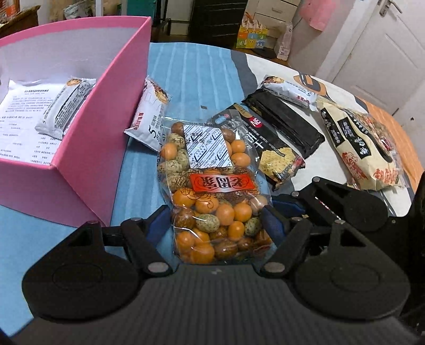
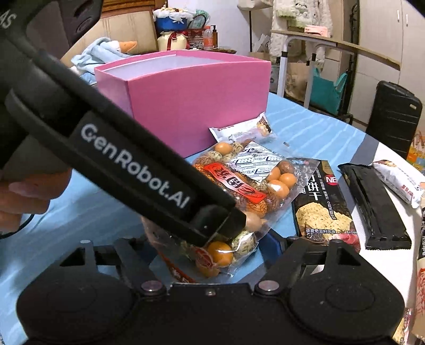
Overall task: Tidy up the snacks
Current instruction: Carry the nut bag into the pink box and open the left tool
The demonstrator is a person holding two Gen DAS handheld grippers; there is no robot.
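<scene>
Nut bag [image 1: 212, 191] between left gripper [image 1: 215, 225] fingers, pink box [image 1: 79, 164] just left

The left claw [image 2: 225, 225] hides much of the nut bag [image 2: 265, 180].

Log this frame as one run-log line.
step: grasp clear bag of coated nuts | left gripper: fingers astride bag | right gripper: astride same bag | pink box: open, two packets inside

White panelled door [image 1: 372, 53] at right; dark cabinet [image 1: 217, 21] behind; black suitcase [image 2: 395, 116] by table.
</scene>
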